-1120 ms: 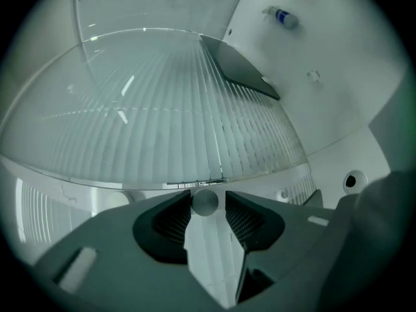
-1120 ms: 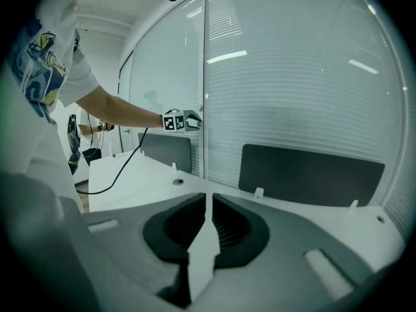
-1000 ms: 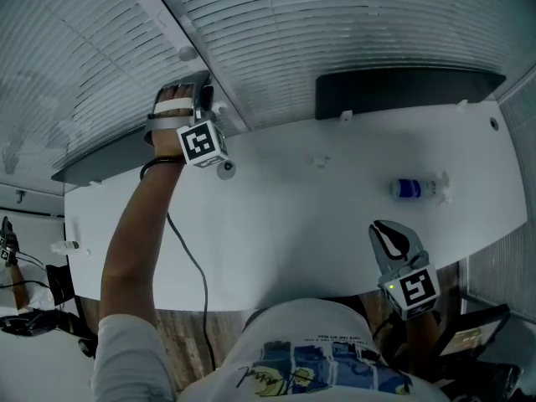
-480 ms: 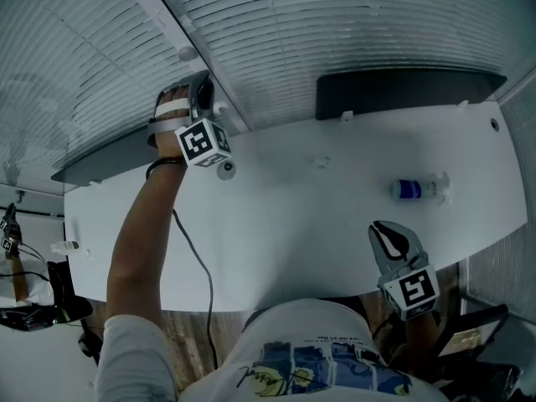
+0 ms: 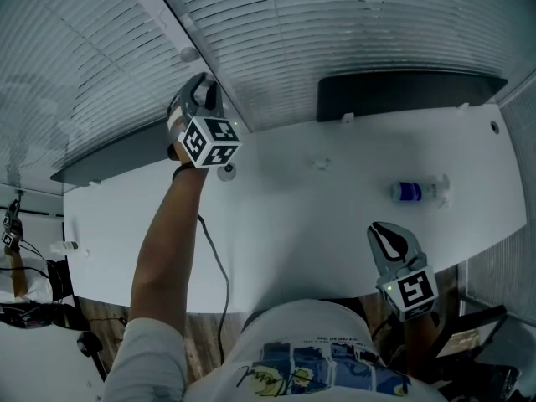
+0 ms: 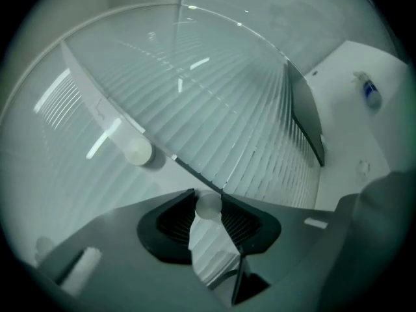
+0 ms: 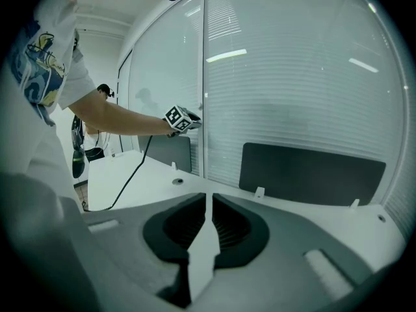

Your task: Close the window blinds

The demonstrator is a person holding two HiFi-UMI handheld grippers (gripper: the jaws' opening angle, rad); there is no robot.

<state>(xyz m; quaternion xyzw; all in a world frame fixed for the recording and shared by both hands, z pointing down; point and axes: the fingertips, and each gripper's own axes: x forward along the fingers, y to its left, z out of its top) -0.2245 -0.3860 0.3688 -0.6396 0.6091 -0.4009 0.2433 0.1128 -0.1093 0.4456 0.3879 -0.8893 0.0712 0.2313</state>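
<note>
Desk (image 5: 293, 224), white, beneath slatted window blinds (image 5: 335, 32)

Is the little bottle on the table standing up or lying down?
Lying down: the bottle stretches sideways along the white table.

The white table (image 5: 335, 224) curves wide under both grippers. A small clear bottle (image 5: 416, 189) with a blue label lies on its side, ahead of the right gripper's (image 5: 383, 229) jaws and a little to their right, well apart from them. A dark cable (image 5: 216, 254) trails over the top behind the left gripper's (image 5: 201, 86) jaws. A dark panel (image 5: 402, 95) stands on the far edge ahead of the right jaws, and a round hole (image 7: 177, 181) sits ahead to their left.
</note>
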